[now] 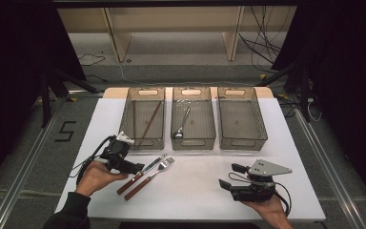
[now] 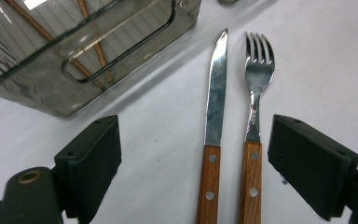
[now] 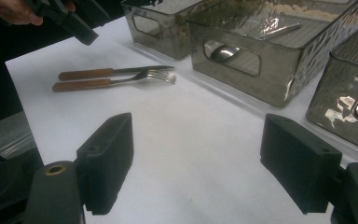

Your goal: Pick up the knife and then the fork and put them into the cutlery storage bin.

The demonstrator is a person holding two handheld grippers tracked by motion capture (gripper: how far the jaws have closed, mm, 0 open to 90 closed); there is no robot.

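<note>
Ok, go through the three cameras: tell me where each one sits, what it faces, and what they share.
High view: above the person's side, looking forward and down on the white table and three bins; both hands show, with the left gripper and right gripper.
Left gripper view: on the left gripper, looking along its open jaws at the knife and fork.
Right gripper view: on the right gripper, low over the table, open jaws facing the bins.
Shared: knife and fork appear in all three.
</note>
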